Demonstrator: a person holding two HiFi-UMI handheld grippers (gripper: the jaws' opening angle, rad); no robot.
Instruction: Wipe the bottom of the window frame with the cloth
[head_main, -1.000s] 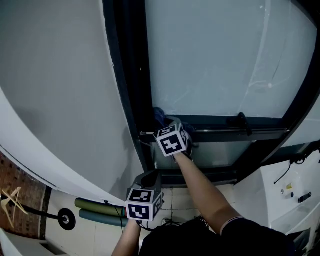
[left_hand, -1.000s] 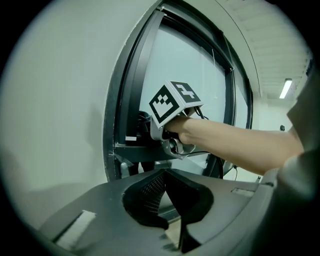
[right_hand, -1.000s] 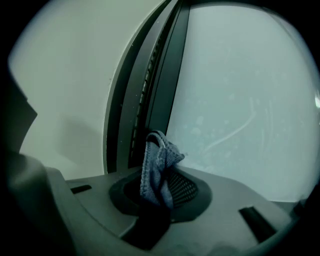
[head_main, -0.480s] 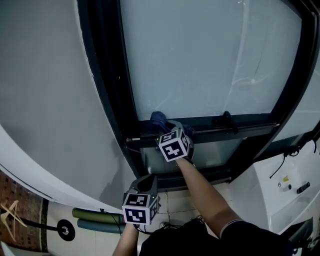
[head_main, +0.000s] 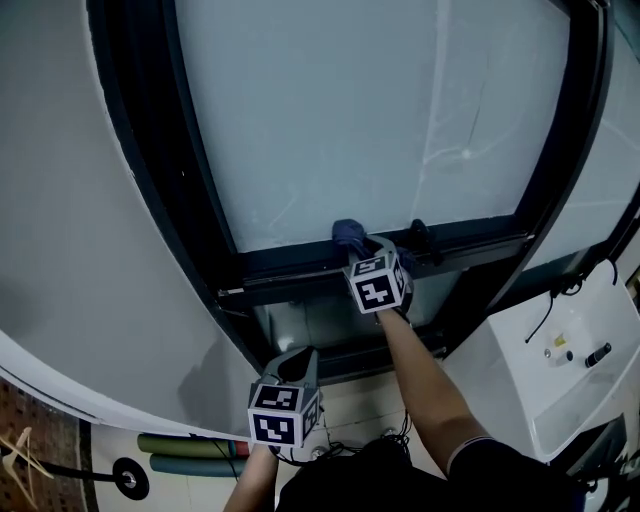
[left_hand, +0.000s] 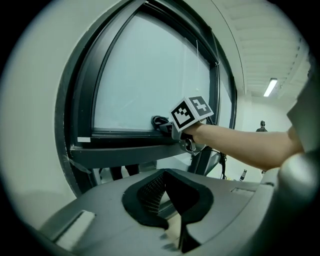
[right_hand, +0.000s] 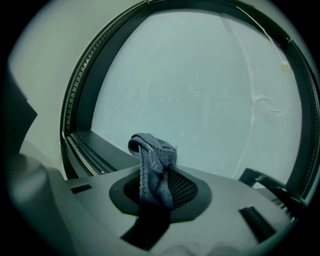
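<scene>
A blue-grey cloth (head_main: 349, 233) rests against the dark bottom rail of the window frame (head_main: 280, 265), just below the frosted glass. My right gripper (head_main: 362, 246) is shut on it and holds it on the rail. In the right gripper view the cloth (right_hand: 152, 167) bunches up out of my right gripper (right_hand: 157, 189), with the bottom rail (right_hand: 95, 147) running off to the left. My left gripper (head_main: 293, 363) hangs low, away from the window, shut and holding nothing. The left gripper view shows its jaws (left_hand: 165, 192) closed and the cloth (left_hand: 159, 121) on the rail (left_hand: 125, 135) beyond.
A black window handle (head_main: 420, 238) sits on the rail just right of the cloth. A white unit (head_main: 560, 350) with a black cable stands at the lower right. Rolled mats (head_main: 190, 455) lie on the floor at the lower left. A person (left_hand: 261, 126) stands far off.
My right gripper has slid the cloth to the right along the bottom rail, from near the left corner to just beside the handle. The left gripper has stayed low.
</scene>
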